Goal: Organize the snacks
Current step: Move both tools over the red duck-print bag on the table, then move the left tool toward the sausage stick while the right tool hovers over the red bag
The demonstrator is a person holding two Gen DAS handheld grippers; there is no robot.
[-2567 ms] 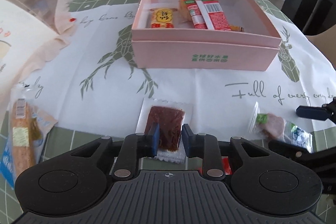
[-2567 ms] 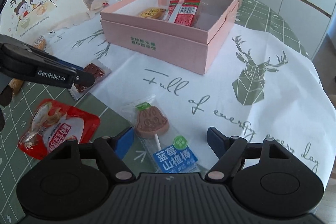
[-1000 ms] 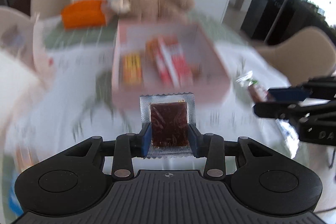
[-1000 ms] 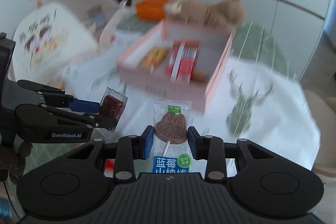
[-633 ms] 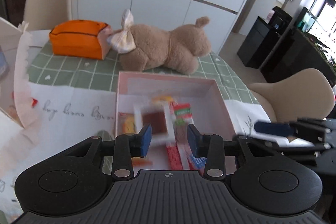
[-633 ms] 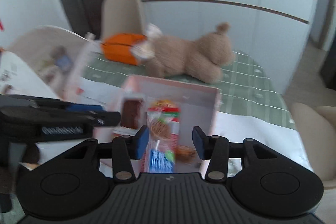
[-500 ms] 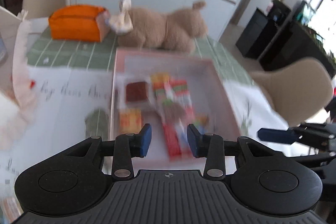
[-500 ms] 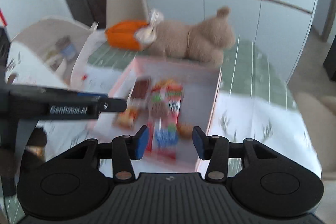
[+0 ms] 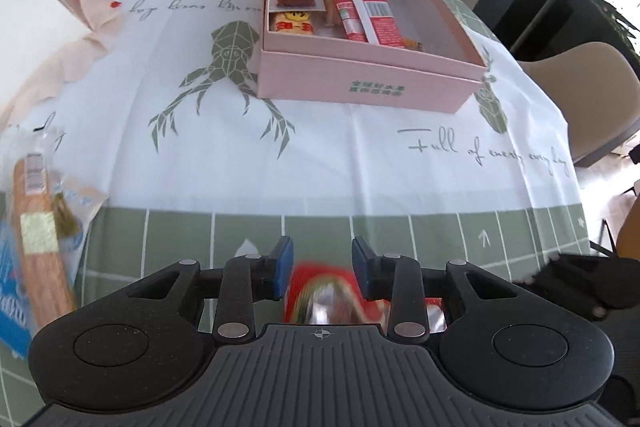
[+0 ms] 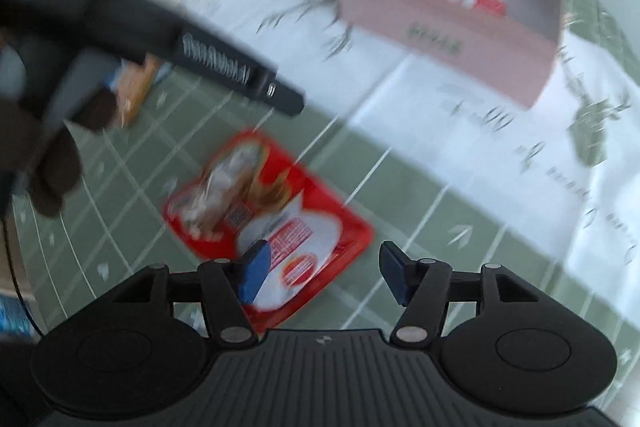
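Red snack packet (image 10: 268, 223) flat on table (image 9: 360, 227), long axis diagonal; left gripper (image 9: 322, 275) nearer, jaws straddling it, narrowing (no contact yet); right gripper (image 10: 320, 277) jaws widening, empty.

left tongs (image 9: 322, 273): angled down, just narrowing, gapped | right tongs (image 10: 326, 277): just widening, empty

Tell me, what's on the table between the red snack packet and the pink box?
Nothing: only bare tablecloth lies between the red packet and the pink box, seen in the left wrist view.
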